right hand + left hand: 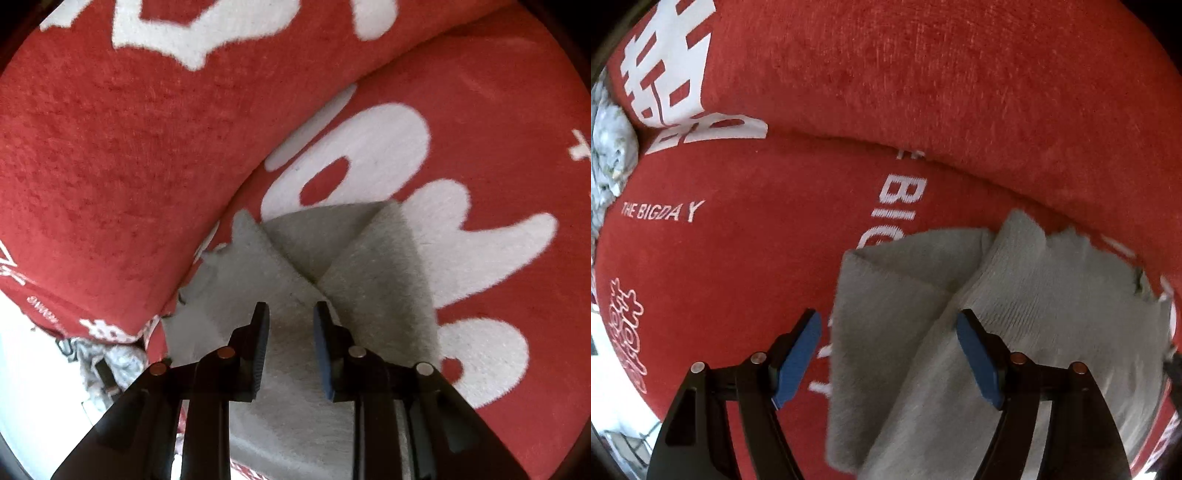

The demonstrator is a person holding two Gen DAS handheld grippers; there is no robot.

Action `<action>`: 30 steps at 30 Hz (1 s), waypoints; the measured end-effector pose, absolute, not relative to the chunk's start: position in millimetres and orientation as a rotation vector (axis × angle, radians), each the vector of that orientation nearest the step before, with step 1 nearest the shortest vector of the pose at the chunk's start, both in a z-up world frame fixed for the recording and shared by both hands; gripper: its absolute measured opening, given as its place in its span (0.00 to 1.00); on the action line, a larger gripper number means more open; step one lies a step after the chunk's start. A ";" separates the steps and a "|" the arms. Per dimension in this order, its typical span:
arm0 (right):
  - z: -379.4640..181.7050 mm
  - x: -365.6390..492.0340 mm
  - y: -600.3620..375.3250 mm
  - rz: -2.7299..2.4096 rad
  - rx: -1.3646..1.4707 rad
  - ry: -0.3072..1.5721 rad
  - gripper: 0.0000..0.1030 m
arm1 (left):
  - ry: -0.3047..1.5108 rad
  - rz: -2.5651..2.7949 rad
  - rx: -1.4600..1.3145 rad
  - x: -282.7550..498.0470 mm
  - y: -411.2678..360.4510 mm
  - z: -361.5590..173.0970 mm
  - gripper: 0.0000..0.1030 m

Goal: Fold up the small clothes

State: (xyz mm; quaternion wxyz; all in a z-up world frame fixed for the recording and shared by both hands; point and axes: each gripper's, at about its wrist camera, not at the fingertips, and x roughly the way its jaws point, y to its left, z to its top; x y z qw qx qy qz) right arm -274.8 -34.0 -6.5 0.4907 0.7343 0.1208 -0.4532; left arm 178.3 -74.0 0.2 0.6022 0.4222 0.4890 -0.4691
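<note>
left claw (888,354) gapes over grey garment (1015,295) on red blanket (738,258).

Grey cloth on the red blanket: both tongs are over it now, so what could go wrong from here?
1. The grey cloth already lies in overlapping flaps; the right tongs, narrow with nothing visibly between the pads, may pinch only the top layer, or several.
2. The left tongs stand wide across the cloth's edge, so closing could also gather the fuzzy red blanket.
3. Its frayed far edge sits by the blanket's raised fold and may snag.
</note>
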 end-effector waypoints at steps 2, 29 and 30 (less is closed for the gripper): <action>-1.1 -276.7 -28.8 -1.120 1.790 0.278 0.27 | 1.139 -1.097 0.984 186.2 -64.8 4.9 0.74; -5.8 -230.7 175.8 -1.428 2.080 -0.161 0.49 | 1.445 -1.392 1.128 210.3 41.3 -7.7 0.50; -6.0 -230.5 172.6 -1.435 2.077 -0.180 0.48 | 1.461 -1.399 1.122 212.8 42.3 -8.2 0.37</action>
